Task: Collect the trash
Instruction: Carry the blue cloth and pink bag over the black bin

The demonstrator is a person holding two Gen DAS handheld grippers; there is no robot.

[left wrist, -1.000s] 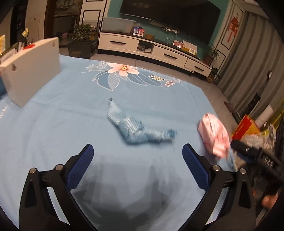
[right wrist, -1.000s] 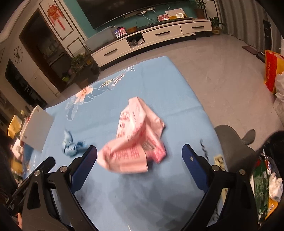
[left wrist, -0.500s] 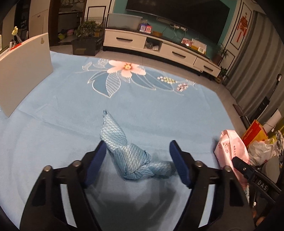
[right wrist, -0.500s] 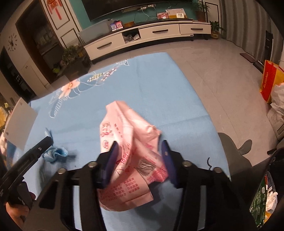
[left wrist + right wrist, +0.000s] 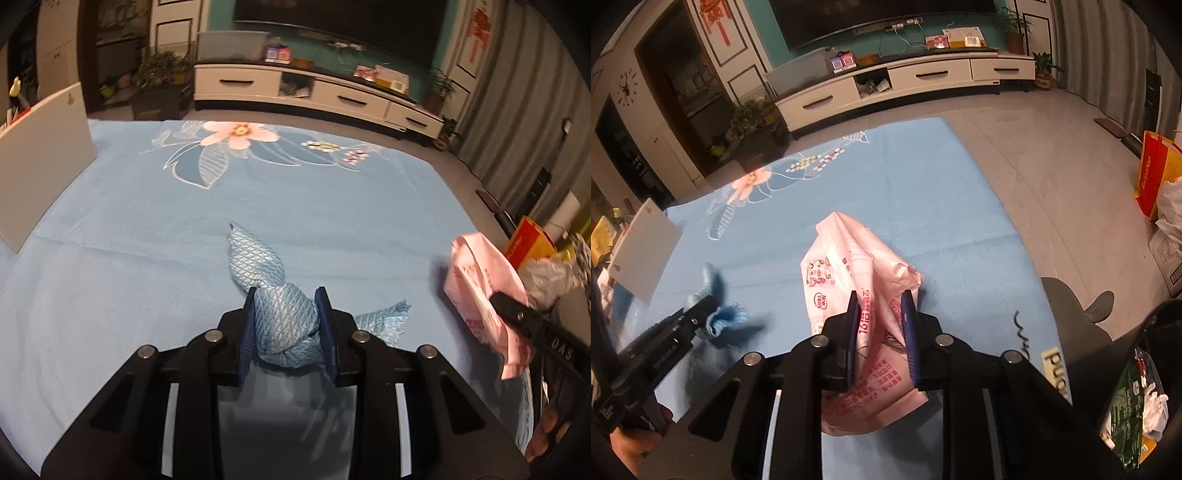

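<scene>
- At the far left of the left wrist view we see a white board [image 5: 40, 155] standing on the edge of the blue cloth [image 5: 147, 258], which covers most of the frame and bears a pink flower print [image 5: 238, 133] near its upper middle.
- In the lower middle of that view our left gripper [image 5: 286, 321] has its blue pads pressed against both sides of a crumpled blue wrapper [image 5: 284, 321]; the jaws are closing on it, and one end of the wrapper sticks up toward the frame's centre while a torn tail lies out to the right on the cloth.
- At the right edge of that view a pink wrapper [image 5: 480, 288] sits near the cloth's border, with the dark finger of the other tool across it.
- In the right wrist view, at lower left, the left tool appears beside the blue wrapper [image 5: 718, 317], and a hand [image 5: 631, 443] shows in the bottom corner.
- In the lower middle our right gripper [image 5: 879, 332] is closing on the pink wrapper [image 5: 849, 273], its pads squeezing the printed plastic, which bulges above and below them and rests on the cloth.
- At the lower right corner a bin [image 5: 1137, 398] holds mixed rubbish.
- At the right edge a red and yellow bag [image 5: 1152, 177] stands on the floor.
</scene>
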